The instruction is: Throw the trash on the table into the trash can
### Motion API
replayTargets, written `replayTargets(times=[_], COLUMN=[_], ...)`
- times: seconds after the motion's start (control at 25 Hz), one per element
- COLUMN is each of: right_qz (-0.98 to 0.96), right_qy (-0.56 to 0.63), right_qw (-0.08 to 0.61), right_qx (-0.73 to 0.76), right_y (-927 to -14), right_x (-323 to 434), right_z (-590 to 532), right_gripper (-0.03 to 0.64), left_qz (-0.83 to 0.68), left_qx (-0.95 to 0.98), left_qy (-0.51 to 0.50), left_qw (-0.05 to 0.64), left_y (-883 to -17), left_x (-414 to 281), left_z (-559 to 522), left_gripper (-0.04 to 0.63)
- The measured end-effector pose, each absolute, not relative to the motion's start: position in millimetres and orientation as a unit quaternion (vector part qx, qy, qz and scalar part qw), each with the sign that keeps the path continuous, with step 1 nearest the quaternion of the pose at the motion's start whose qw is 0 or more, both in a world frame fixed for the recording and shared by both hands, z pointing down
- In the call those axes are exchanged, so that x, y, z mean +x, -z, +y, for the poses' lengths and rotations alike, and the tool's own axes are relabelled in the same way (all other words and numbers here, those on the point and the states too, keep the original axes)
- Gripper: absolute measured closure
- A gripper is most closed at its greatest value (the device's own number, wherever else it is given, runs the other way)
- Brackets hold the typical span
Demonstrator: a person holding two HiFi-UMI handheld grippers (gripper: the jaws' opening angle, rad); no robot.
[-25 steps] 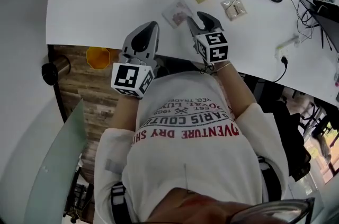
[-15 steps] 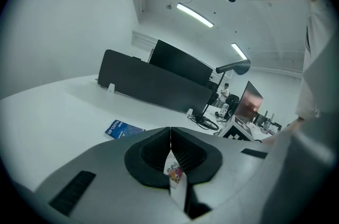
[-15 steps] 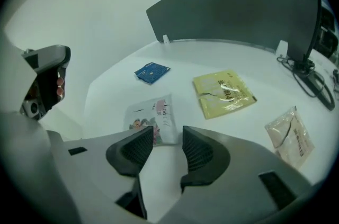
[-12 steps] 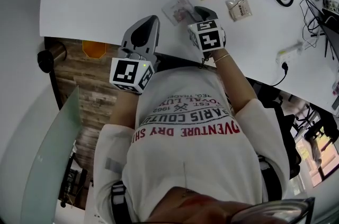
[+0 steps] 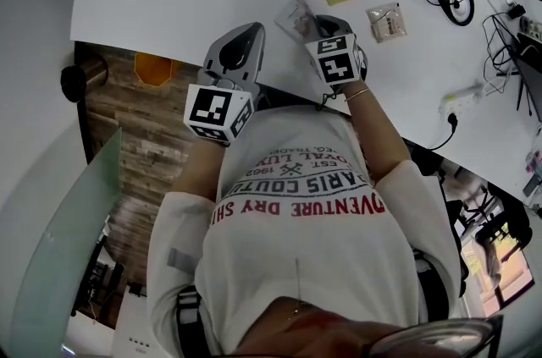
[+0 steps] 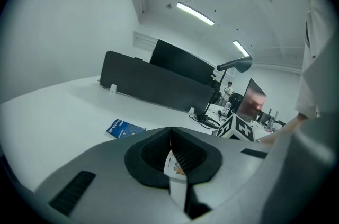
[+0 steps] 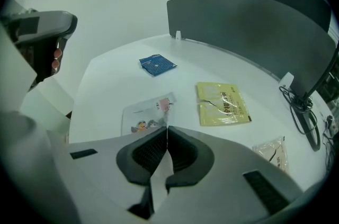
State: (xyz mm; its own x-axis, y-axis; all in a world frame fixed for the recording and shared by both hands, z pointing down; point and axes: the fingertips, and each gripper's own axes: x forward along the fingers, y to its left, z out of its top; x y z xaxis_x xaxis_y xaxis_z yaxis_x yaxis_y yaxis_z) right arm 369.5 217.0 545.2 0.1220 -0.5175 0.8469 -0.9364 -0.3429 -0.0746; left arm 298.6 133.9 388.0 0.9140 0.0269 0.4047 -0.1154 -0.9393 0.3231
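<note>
Now the right gripper (image 7: 167,129), fingers (image 7: 183,151) just clenched, pinches the wrapper (image 7: 147,115) at its edge.

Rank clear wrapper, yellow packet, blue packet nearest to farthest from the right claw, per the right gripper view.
1. The clear wrapper, edge in the just-closed right claw.
2. The yellow packet, right.
3. The blue packet, far back.

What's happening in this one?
A person is clearing trash from a white table with a tool in each hand. The right tool has just closed its jaws on the near edge of a clear wrapper lying on the table. The left tool is shut on a small printed scrap. A blue packet, a yellow packet and a beige packet lie untouched further back.
</note>
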Motion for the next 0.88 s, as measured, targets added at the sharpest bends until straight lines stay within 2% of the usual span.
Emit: replayTargets(times=[0.24,0.48,0.68,0.88], right_qz=[-0.543,-0.6,-0.677,-0.744], right_qy=[-0.401,-0.358,-0.314,-0.289], right_qw=[0.211,0.194,0.196,0.207], right_qx=[0.707,0.688,0.636,0.565], right_y=[-515,-464,-429,-417], right_x=[362,322,251,140], right_z=[201,137,51,-41], right_gripper=[0.591,0.591,0.591,0.591], left_qz=[-0.068,-0.144,-0.231,-0.335], left_qx=[0.964,0.957,0.942,0.908], left_qy=[-0.189,-0.174,-0.155,-0.142], left_qw=[0.174,0.184,0.187,0.208], left_y=[-379,-373,-366,-371], left_x=[270,203,123,6], left_z=[115,67,7,-57], left_gripper=[0.572,0.572,0.572,0.572])
